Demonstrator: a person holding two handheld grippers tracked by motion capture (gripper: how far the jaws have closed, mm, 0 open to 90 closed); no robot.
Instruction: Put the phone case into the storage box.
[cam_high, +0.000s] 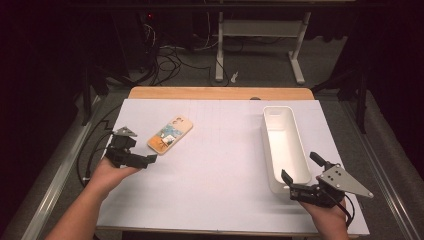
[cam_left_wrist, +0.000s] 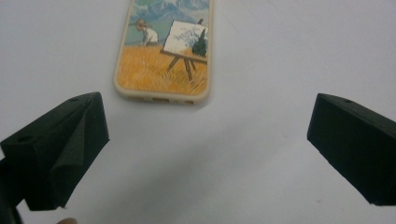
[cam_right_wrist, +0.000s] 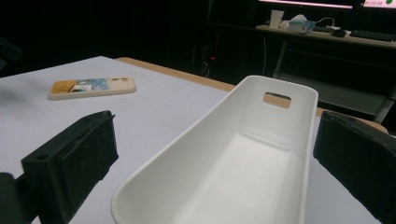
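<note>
Near edge of the table (cam_high: 210, 200): the right gripper (cam_high: 290, 186) stands at the near end of the white bin (cam_high: 285, 145), its jaws spread to either side of the bin's near wall without visibly pressing on it. A closing grip here probably risks tipping or dragging the light, empty bin, since only one end would be held. Left side: the left gripper (cam_high: 150, 160) hovers just short of the phone case (cam_high: 170, 134), jaws spread wide and holding nothing. The case lies flat on the white table cover, well apart from the bin. Being thin and flush with the surface, it is likely to slide away or slip free if pinched off-centre.
</note>
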